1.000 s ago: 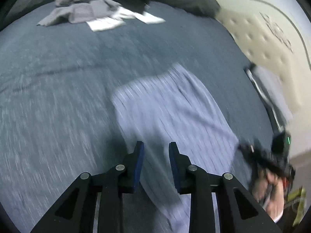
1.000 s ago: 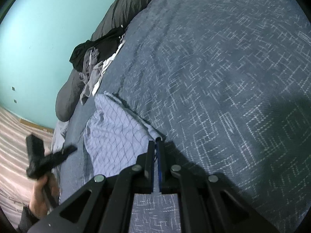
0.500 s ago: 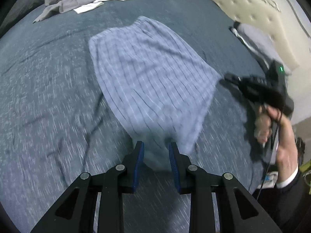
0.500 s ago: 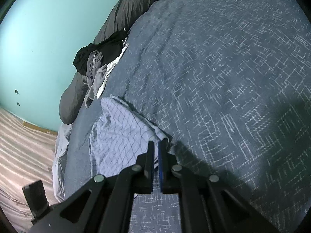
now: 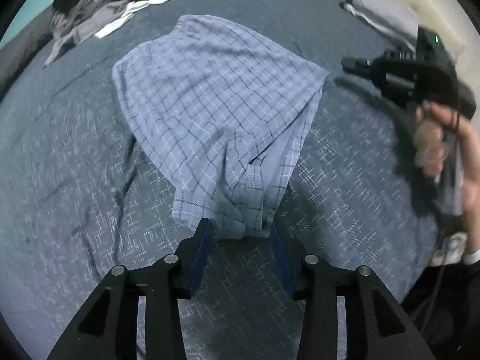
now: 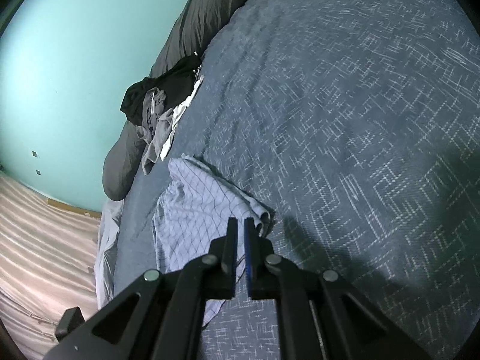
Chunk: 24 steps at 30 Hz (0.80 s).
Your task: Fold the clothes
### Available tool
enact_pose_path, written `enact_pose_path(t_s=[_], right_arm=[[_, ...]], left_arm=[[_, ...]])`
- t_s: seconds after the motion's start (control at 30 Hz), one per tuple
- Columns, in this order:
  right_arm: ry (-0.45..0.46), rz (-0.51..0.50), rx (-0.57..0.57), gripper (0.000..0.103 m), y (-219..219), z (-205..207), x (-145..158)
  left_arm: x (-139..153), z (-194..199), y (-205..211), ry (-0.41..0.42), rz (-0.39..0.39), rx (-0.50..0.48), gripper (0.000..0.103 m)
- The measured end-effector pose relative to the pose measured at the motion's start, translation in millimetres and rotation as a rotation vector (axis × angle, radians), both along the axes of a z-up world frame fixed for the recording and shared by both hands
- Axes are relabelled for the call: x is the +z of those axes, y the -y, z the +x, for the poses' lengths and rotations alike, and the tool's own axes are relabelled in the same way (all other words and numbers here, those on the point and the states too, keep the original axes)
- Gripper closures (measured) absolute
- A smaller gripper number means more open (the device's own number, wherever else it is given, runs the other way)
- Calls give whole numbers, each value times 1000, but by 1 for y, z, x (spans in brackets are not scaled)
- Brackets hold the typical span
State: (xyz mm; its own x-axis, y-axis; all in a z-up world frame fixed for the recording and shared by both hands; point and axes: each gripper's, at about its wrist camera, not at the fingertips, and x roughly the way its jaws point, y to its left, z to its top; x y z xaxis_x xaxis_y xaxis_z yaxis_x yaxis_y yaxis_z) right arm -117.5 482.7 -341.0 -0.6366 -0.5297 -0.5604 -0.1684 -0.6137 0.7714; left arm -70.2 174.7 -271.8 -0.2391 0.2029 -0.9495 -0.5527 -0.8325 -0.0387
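Checked shorts lie on the blue patterned bedspread, already doubled over lengthwise by the look of it, one leg laid on the other. The long axis runs from the elastic waistband at the far end, near the heap of unfolded clothes, down to the hems, which are bunched right at the left gripper. Its jaws have just been opening and now stand spread, with the rumpled hem cloth between them but not pressed by the pads. The right gripper is closed tight at the shorts' side edge; whether it pinches any cloth I cannot tell from here. I would judge the first fold done and untidy at the hem end; a crosswise fold of hems towards waistband is still to come, and the heap by the dark pillow has not been touched.
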Motion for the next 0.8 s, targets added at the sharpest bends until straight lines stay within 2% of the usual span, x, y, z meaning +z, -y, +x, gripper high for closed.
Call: enact_pose_path(t_s=[0.17, 0.23, 0.4, 0.6, 0.8], right_arm=[[0, -7, -2, 98, -3, 1, 0], [4, -10, -2, 98, -4, 1, 0], [6, -10, 7, 98, 0, -2, 0], [9, -3, 21, 98, 5, -3, 0], [11, 1, 32, 98, 9, -5, -1]], left_arm=[[-8, -5, 0, -3, -21, 3, 62], [-9, -6, 1, 1, -23, -3, 77], [-7, -7, 6, 10, -16, -20, 93], [3, -11, 21, 17, 28, 0, 98], [5, -9, 31, 10, 18, 0, 101]])
